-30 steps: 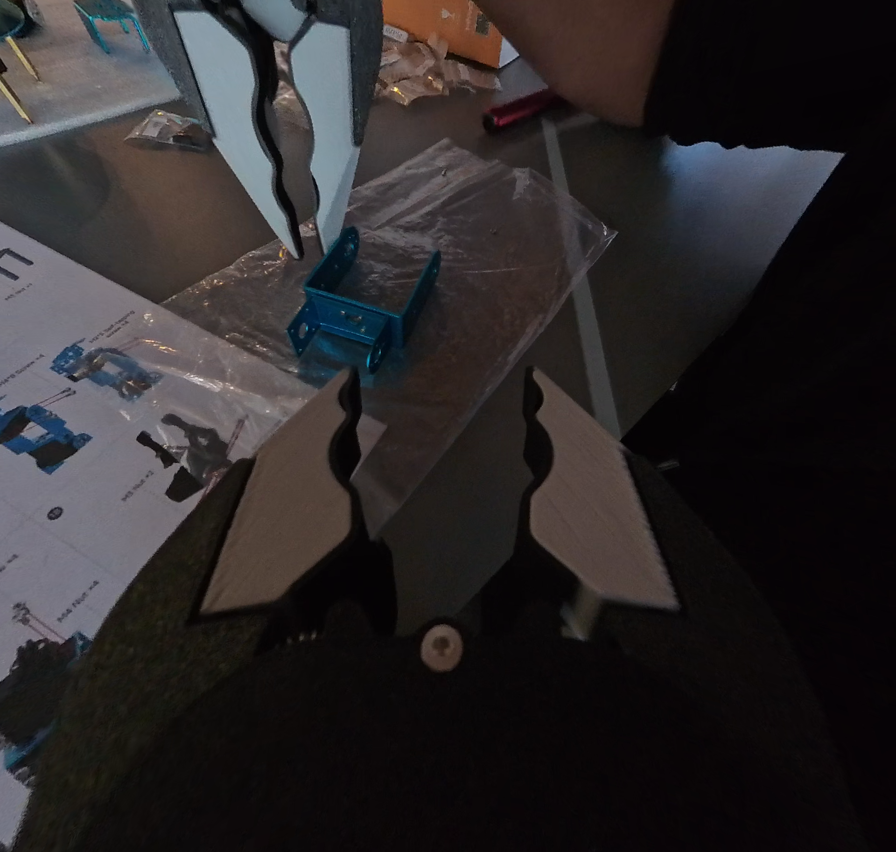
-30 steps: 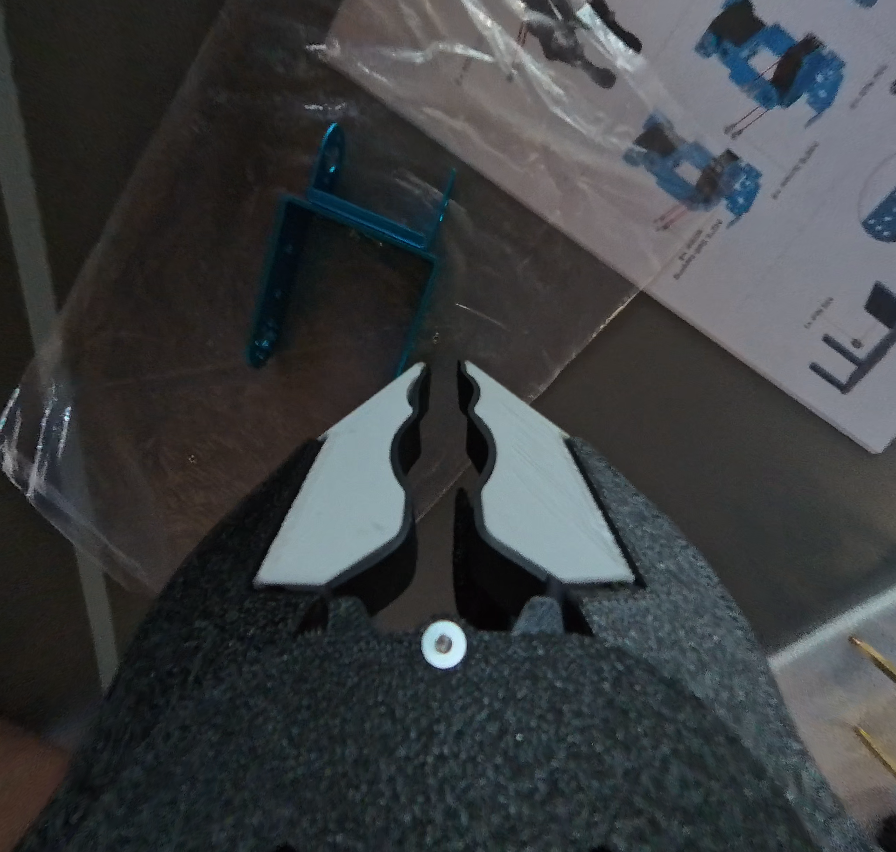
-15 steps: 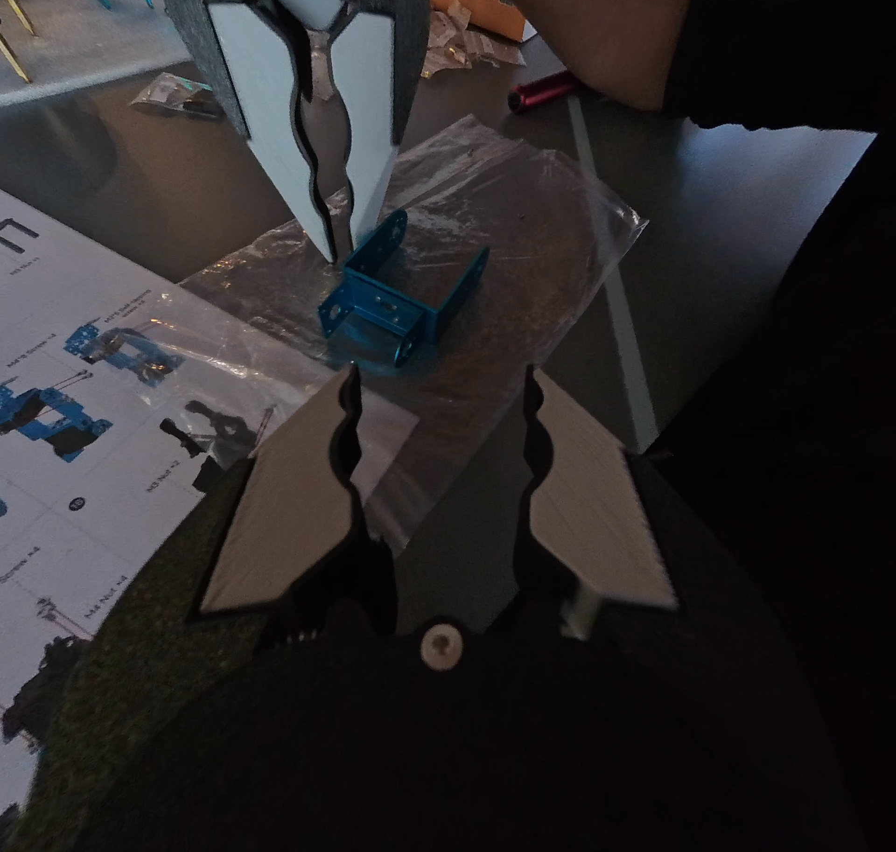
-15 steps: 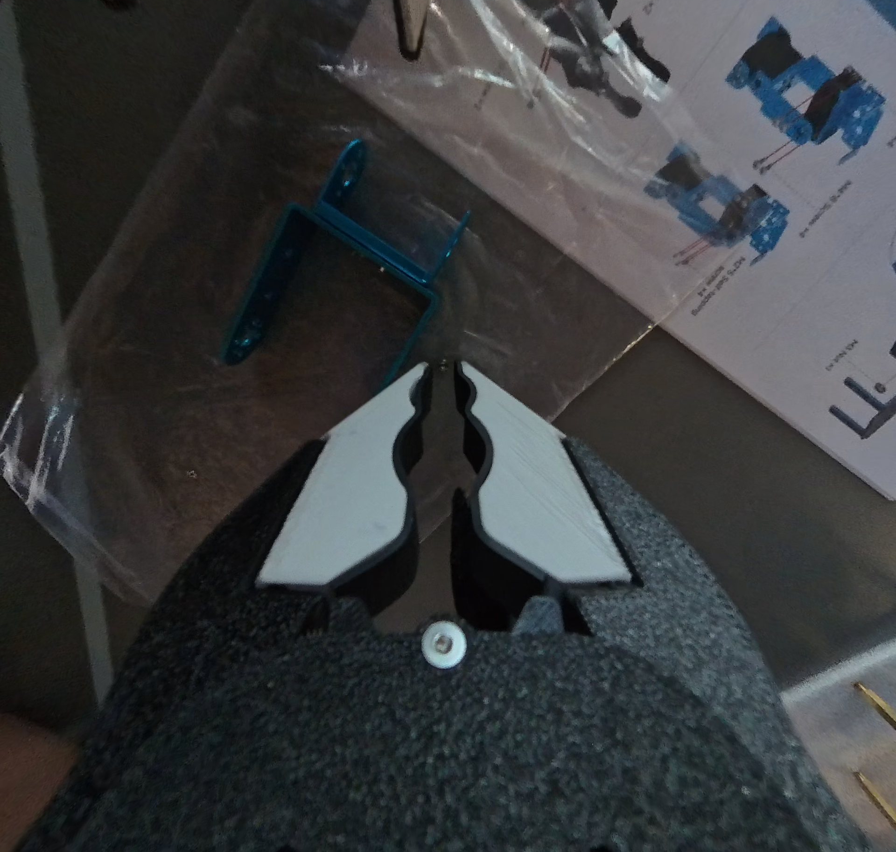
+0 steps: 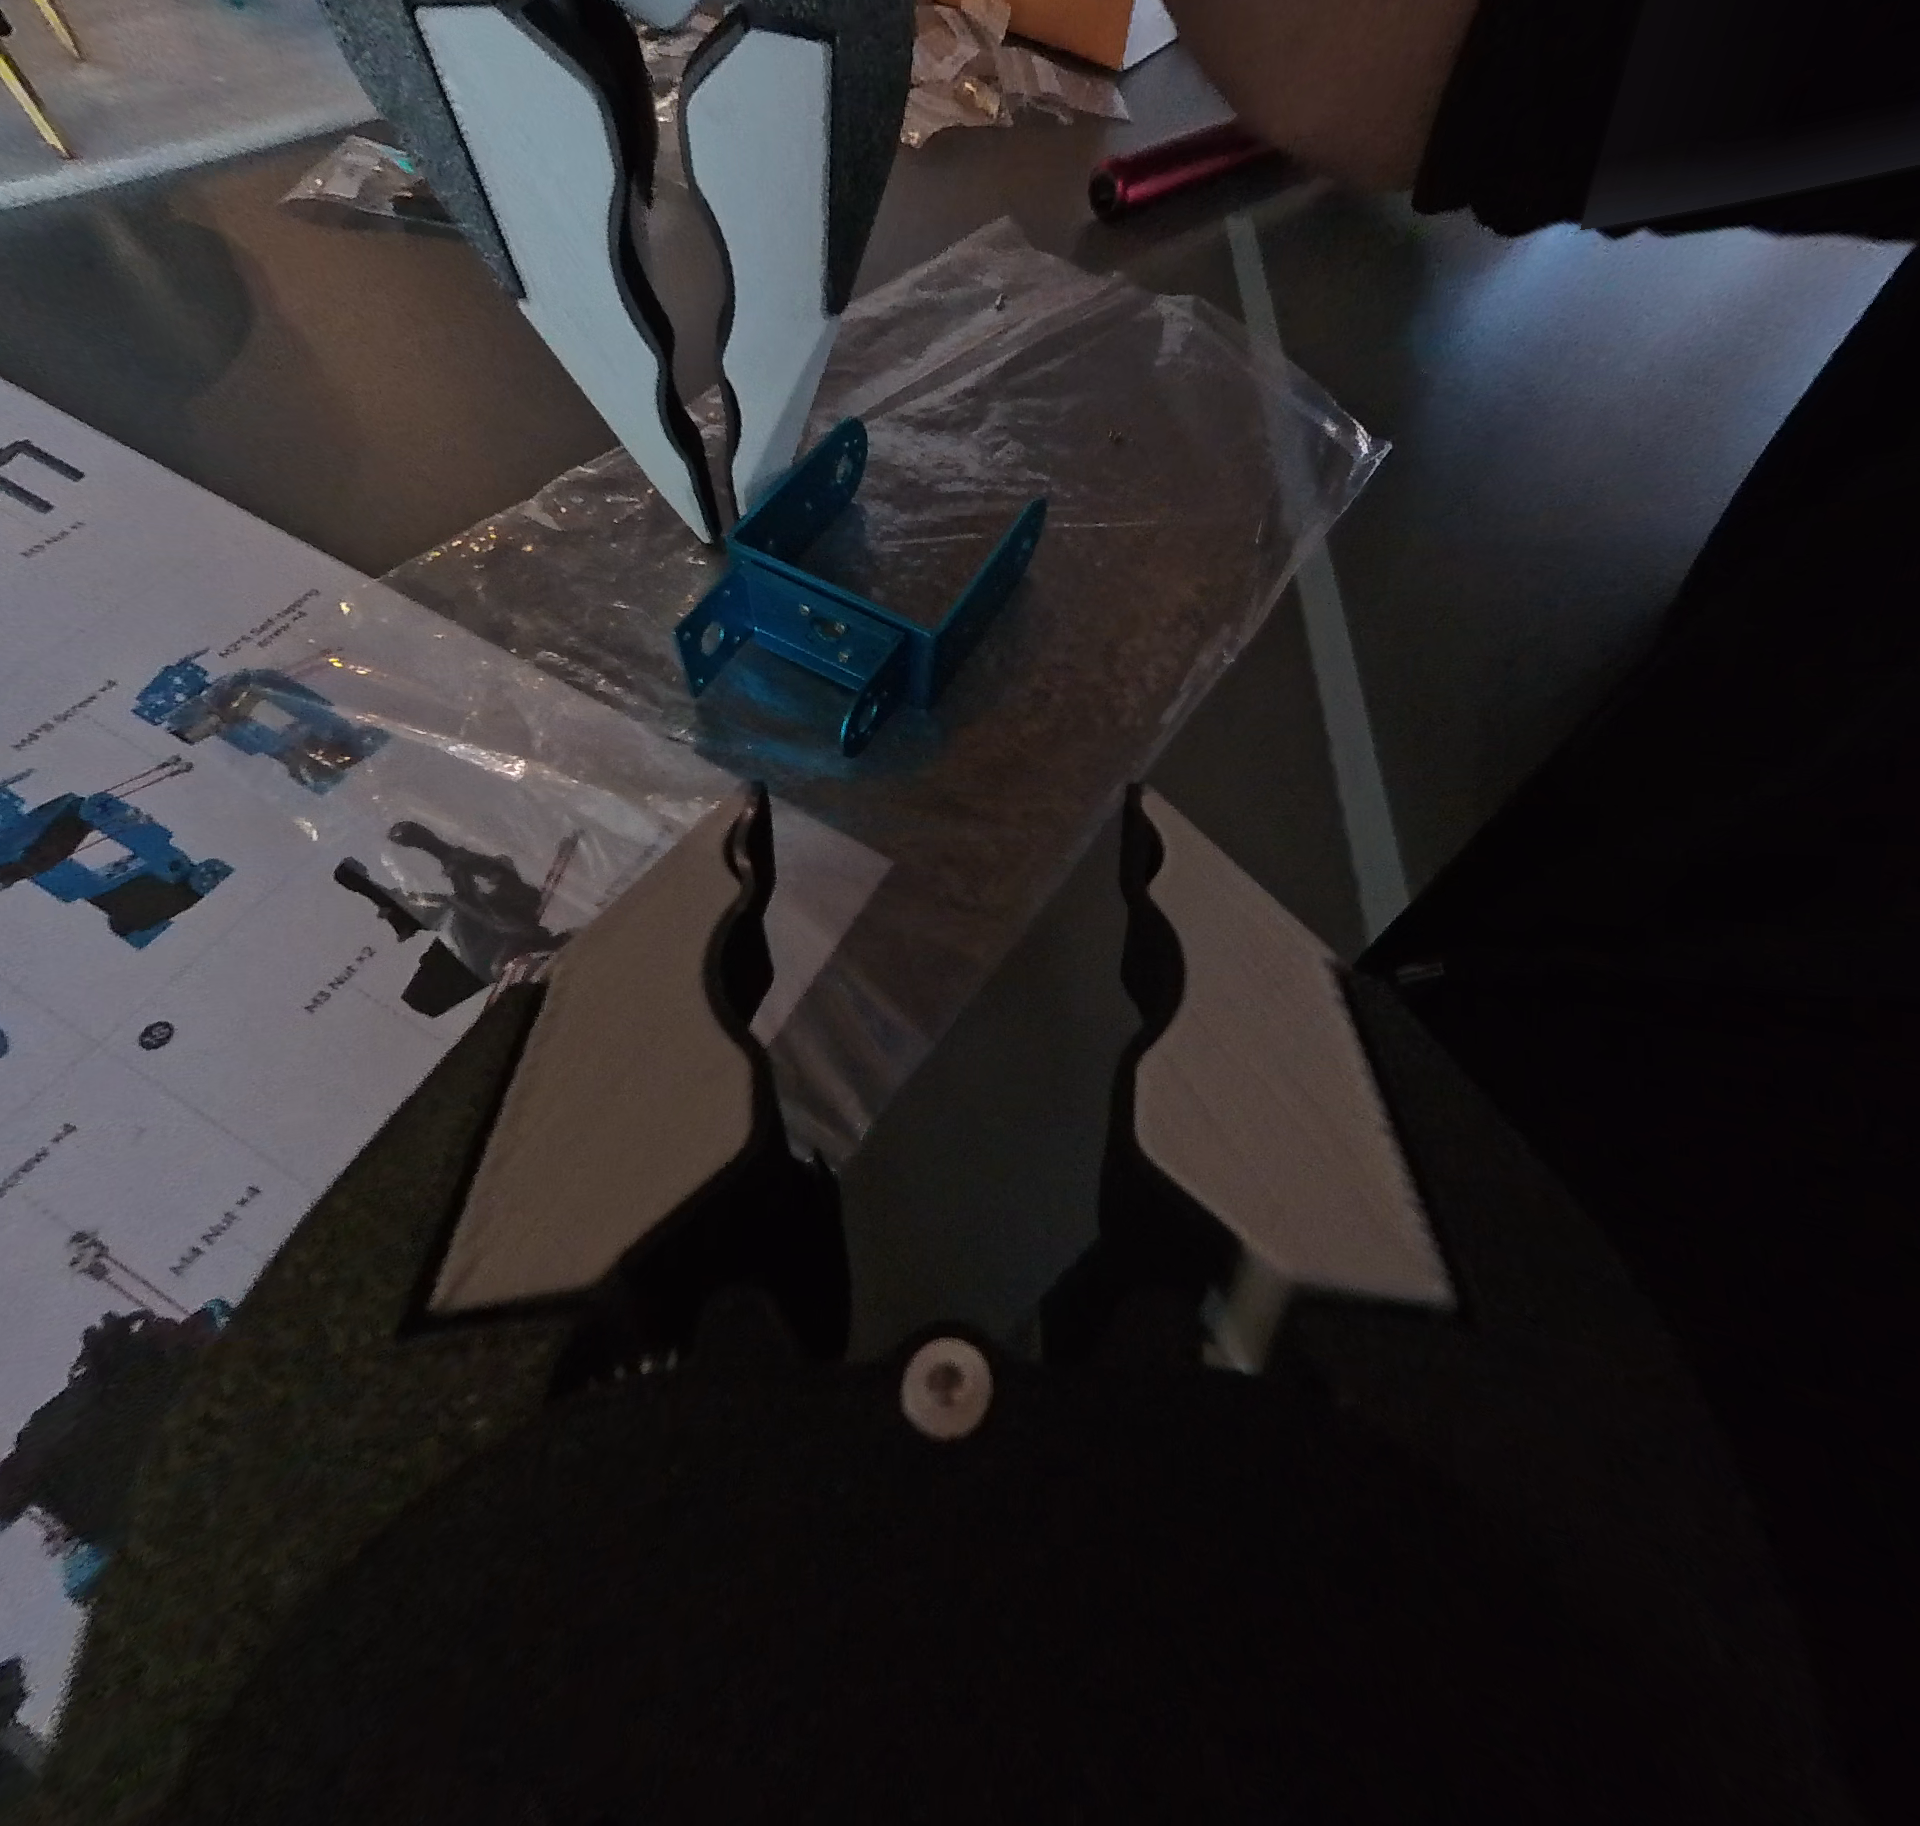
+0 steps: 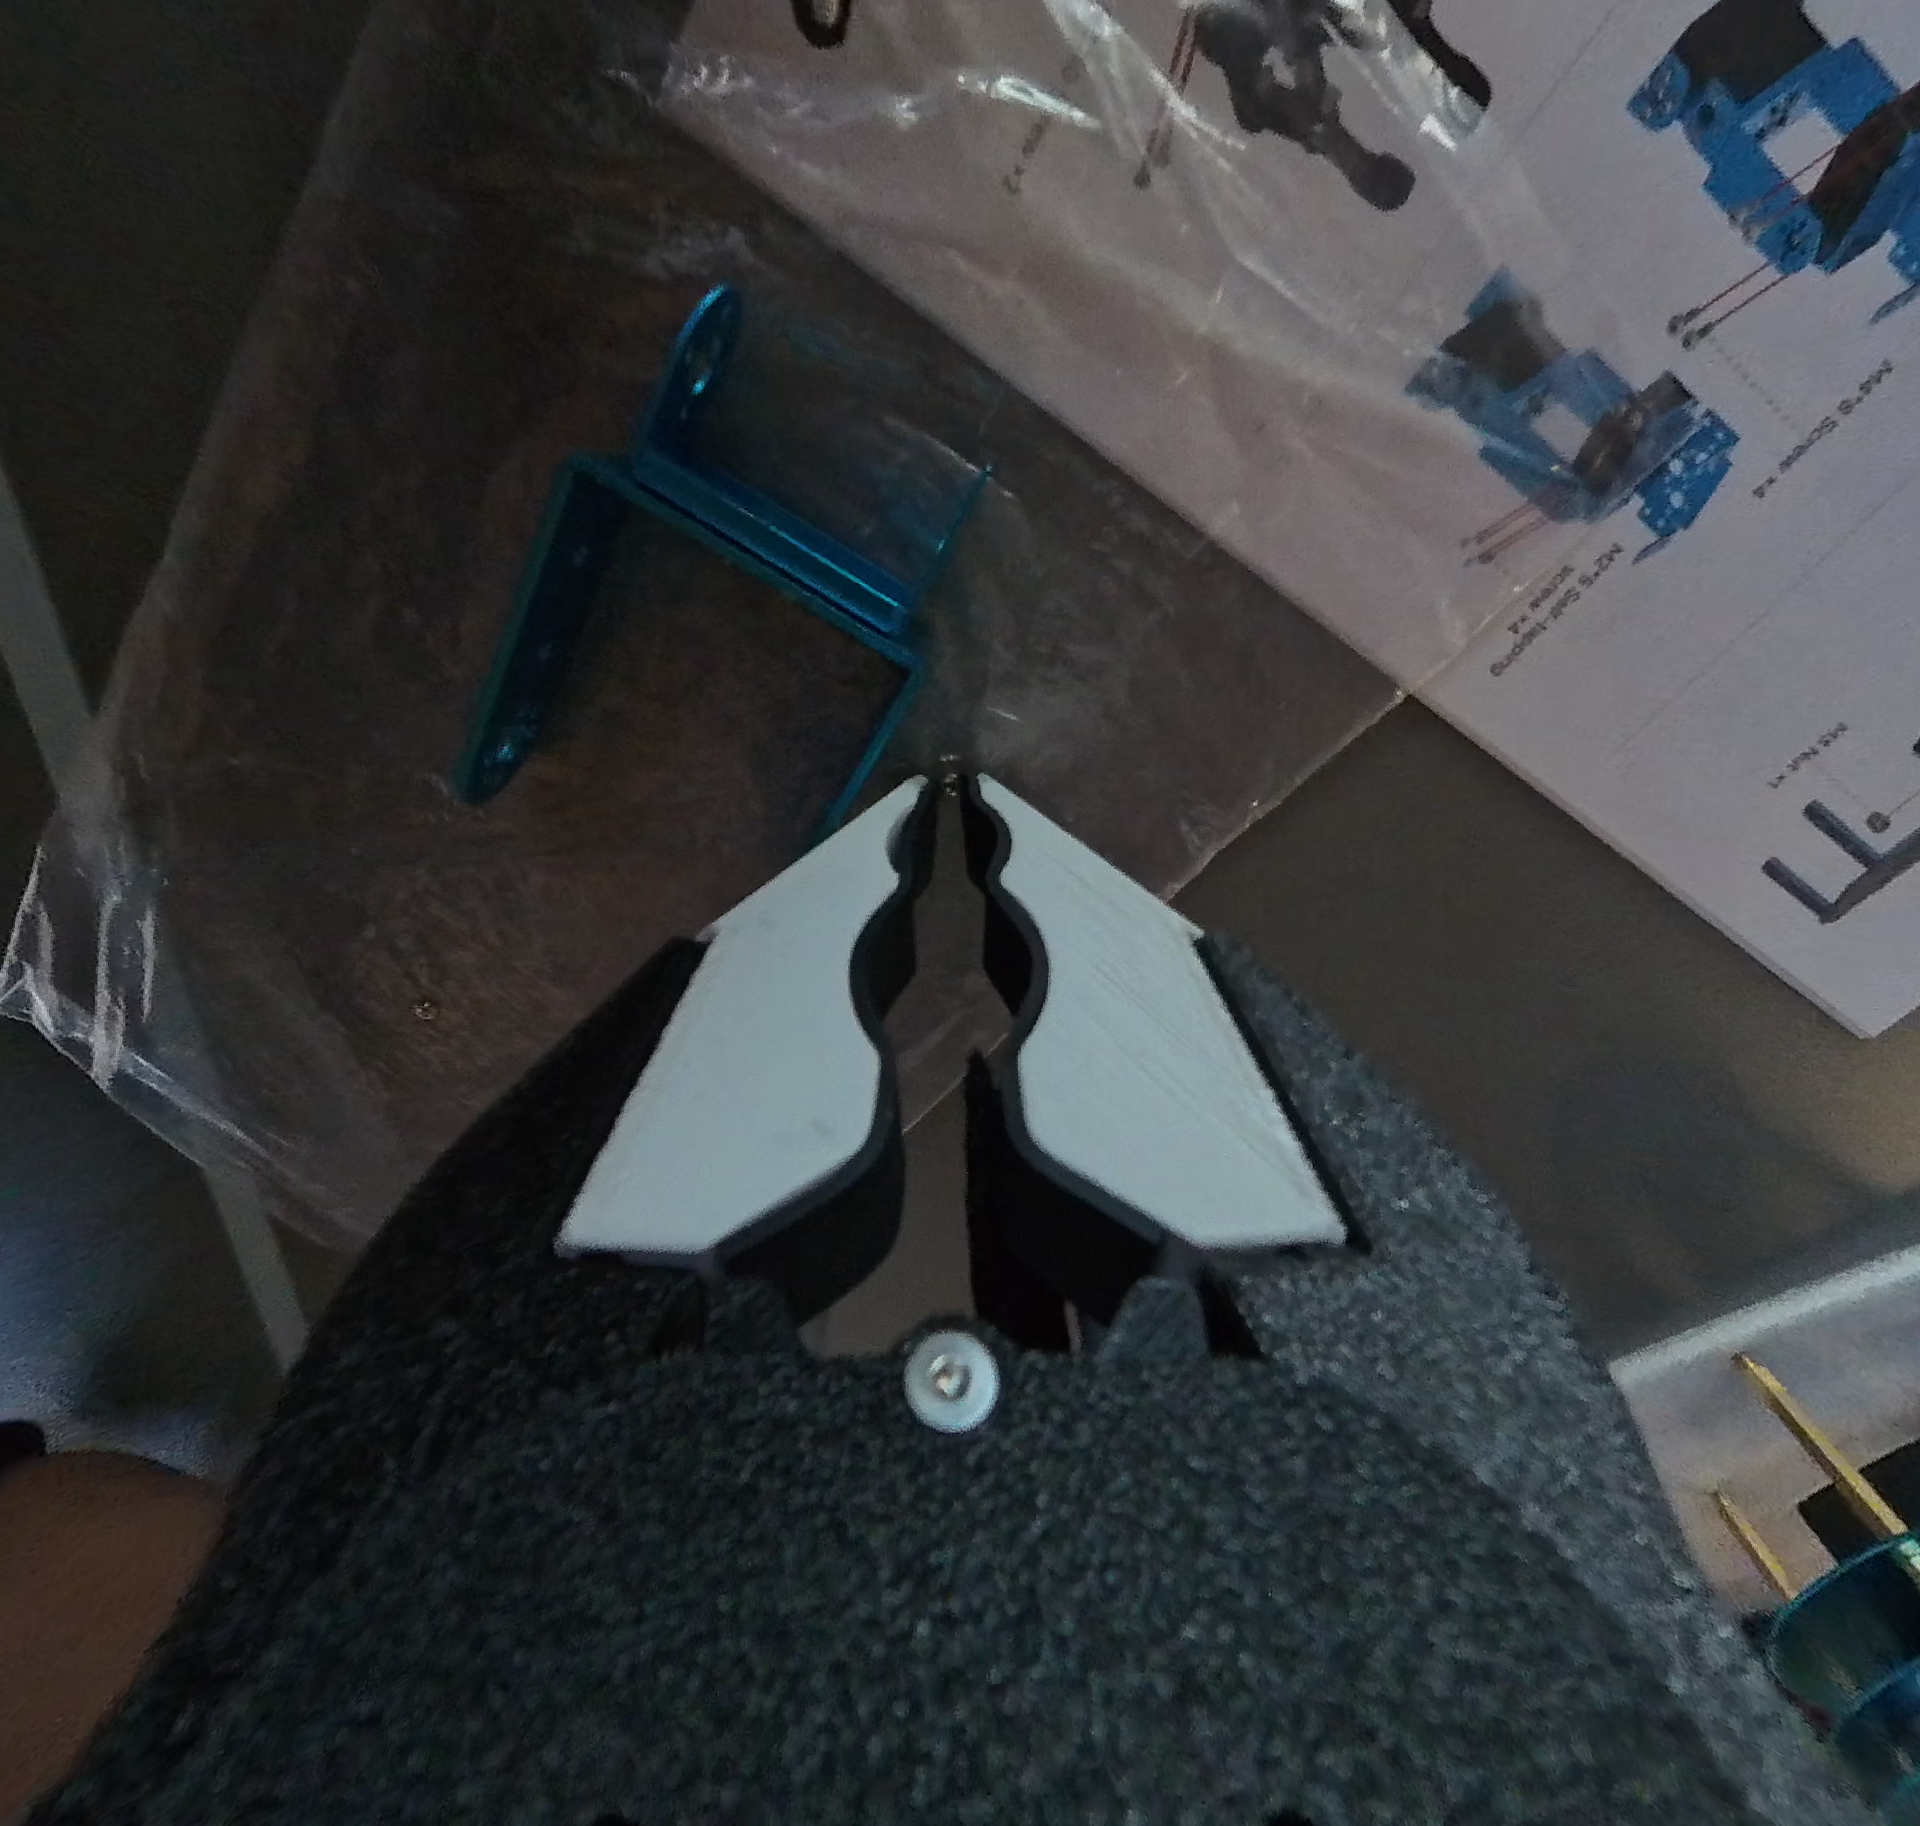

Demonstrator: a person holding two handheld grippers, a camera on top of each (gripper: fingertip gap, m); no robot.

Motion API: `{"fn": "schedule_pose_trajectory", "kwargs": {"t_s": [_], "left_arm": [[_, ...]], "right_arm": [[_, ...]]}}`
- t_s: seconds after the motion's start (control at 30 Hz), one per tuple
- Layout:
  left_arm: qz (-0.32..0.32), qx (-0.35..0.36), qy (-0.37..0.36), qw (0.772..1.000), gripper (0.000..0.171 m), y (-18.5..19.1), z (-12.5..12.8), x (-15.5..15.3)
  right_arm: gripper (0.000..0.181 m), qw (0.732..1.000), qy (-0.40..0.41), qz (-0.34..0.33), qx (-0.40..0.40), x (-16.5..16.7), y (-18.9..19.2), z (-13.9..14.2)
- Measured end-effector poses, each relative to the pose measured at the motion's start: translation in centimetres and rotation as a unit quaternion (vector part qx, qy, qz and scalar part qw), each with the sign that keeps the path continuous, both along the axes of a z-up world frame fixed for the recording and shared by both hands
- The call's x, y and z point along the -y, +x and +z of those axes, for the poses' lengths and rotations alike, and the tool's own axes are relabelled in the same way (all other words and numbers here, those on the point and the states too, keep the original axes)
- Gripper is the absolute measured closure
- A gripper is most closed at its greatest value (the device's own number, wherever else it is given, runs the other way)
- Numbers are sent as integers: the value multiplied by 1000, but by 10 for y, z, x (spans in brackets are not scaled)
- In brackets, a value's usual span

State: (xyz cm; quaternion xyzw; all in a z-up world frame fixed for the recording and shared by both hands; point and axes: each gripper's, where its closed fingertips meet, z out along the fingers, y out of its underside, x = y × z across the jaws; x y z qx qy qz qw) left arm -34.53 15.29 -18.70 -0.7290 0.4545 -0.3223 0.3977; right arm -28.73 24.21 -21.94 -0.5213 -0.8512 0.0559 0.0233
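Your right gripper (image 6: 948, 784) pinches a tiny screw (image 6: 948, 764) at its nearly closed tips, touching the blue bracket (image 5: 857, 613) on the clear bag (image 5: 1122, 488). Your left gripper (image 5: 945, 820) gapes empty, just short of them.

We count two hand-held grippers, left (image 5: 940, 810) and right (image 6: 948, 787), one blue bracket (image 5: 857, 613), one plastic bag (image 5: 1143, 446), one instruction sheet (image 5: 156, 841).

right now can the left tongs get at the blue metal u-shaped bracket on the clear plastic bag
Probably yes: the left tongs are open, just short of the blue metal U-shaped bracket, nothing between. The right tongs crowd only its far corner.
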Motion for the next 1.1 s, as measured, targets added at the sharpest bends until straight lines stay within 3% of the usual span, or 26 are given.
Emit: {"fn": "schedule_pose_trajectory", "kwargs": {"t_s": [0.17,0.37,0.57,0.7,0.8,0.9,1.03,1.1], "left_arm": [[2,4,5,1000,105,1,2,2],[9,15,4,1000,105,3,5,4],[11,32,-17,999,105,17,8,-2],[19,30,-46,998,103,30,6,-11],[11,24,-69,997,101,41,3,-8],[16,-4,-73,997,98,48,-6,-11],[17,-17,-65,998,95,56,-8,-10],[21,-19,-64,998,95,57,-9,-10]], "right_arm": [[178,1000,-4,-4,-3,0,-1,0],[179,998,-5,-9,-66,-2,2,6],[179,976,0,-22,-217,7,-2,33],[181,954,26,-8,-300,23,-3,36],[181,942,35,-3,-333,32,-3,31],[181,949,49,-2,-310,31,3,19],[181,936,0,-5,-353,46,-3,27],[181,930,27,-4,-365,42,-6,27]]}}
